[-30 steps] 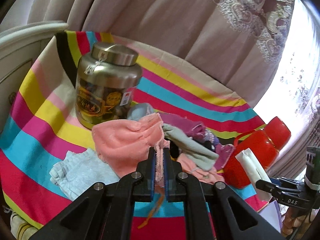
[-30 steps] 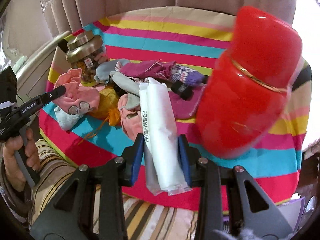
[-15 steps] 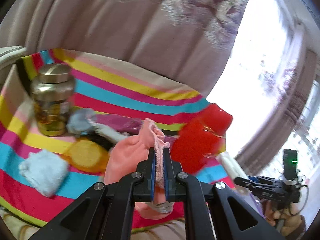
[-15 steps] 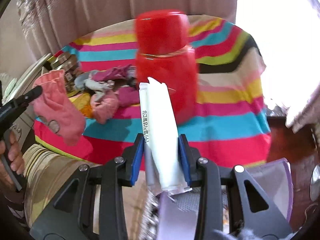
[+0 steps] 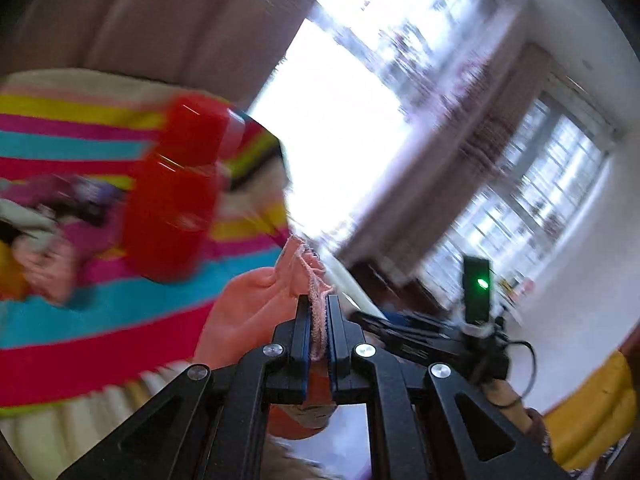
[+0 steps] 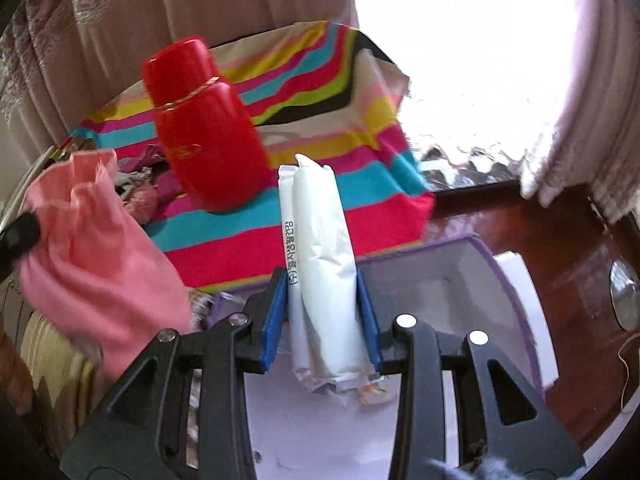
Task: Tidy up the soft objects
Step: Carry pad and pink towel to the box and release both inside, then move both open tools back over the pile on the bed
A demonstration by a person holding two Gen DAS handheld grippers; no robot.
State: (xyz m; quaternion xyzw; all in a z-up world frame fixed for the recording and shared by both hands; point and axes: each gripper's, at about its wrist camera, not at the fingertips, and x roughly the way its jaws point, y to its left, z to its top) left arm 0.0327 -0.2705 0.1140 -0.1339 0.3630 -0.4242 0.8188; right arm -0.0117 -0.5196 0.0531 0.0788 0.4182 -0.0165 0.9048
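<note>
My left gripper (image 5: 319, 312) is shut on the lacy edge of a pink sock (image 5: 244, 312), which hangs in the air off the table's right edge; the sock also shows in the right wrist view (image 6: 88, 240). My right gripper (image 6: 322, 300) is shut on a white wrapped packet (image 6: 320, 248) and holds it above a purple-rimmed box (image 6: 516, 304) with a white inside. A pile of soft items (image 5: 48, 232) lies on the striped tablecloth (image 5: 80, 312), blurred.
A red flask (image 6: 208, 136) stands on the striped cloth (image 6: 360, 136) near the table's right edge. A dark wooden surface (image 6: 560, 232) lies beyond the box, with a bright window and curtains behind. The other handheld gripper (image 5: 440, 344) shows in the left wrist view.
Both grippers have swung right, away from the table, carrying the pink sock and the white packet. The purple-rimmed box has come into view under the right gripper.
</note>
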